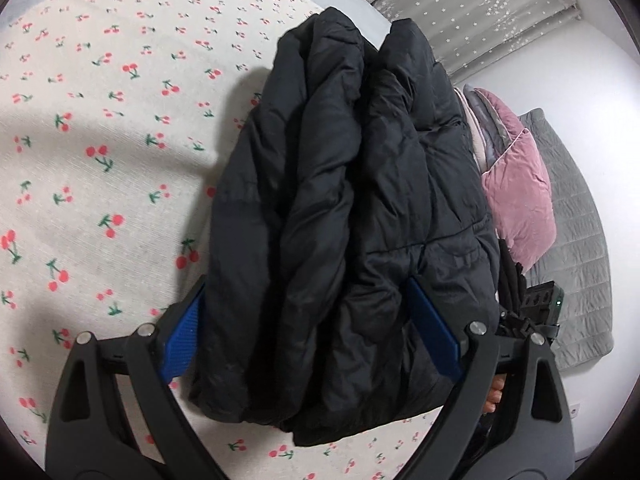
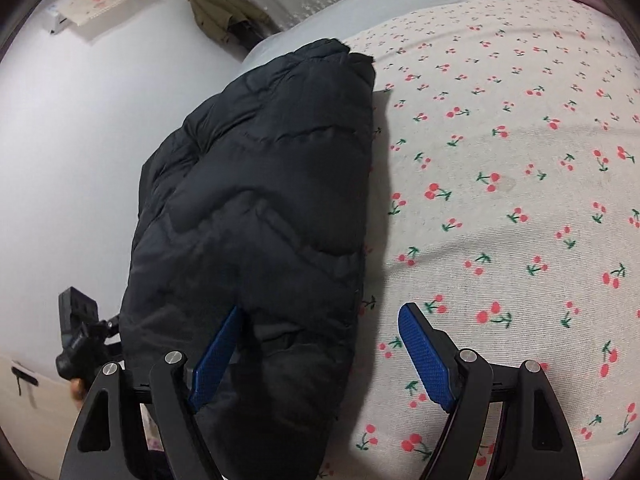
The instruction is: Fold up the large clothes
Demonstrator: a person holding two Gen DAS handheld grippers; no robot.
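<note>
The black puffer jacket (image 1: 348, 216) lies bundled lengthwise on the cherry-print bedspread (image 1: 100, 152), running from six o'clock up toward twelve in the left wrist view. Open cloth stretches wide from seven through eleven o'clock there, nothing on it. At three o'clock the room tightens: a pink velvet cushion (image 1: 520, 196) just beside the jacket's edge, a grey quilted blanket (image 1: 576, 248) beyond it, and a starred grey curtain (image 1: 460, 4) at one o'clock.

Left gripper (image 1: 312, 340): jaws spread wide, the jacket's near end bulging between them and hiding both fingertips. Whether the blue pads (image 1: 432, 332) actually squeeze it, I cannot tell.

Right gripper (image 2: 320, 356): jaws wide apart. One blue pad (image 2: 218, 354) lies against the jacket's (image 2: 260, 208) near end, the other stands clear over bare bedspread (image 2: 500, 184), so no grip. Free cloth from one through five o'clock; a white wall (image 2: 80, 152) closes the nine o'clock side, with an olive garment (image 2: 218, 10) hanging at eleven.

No containers in sight.
</note>
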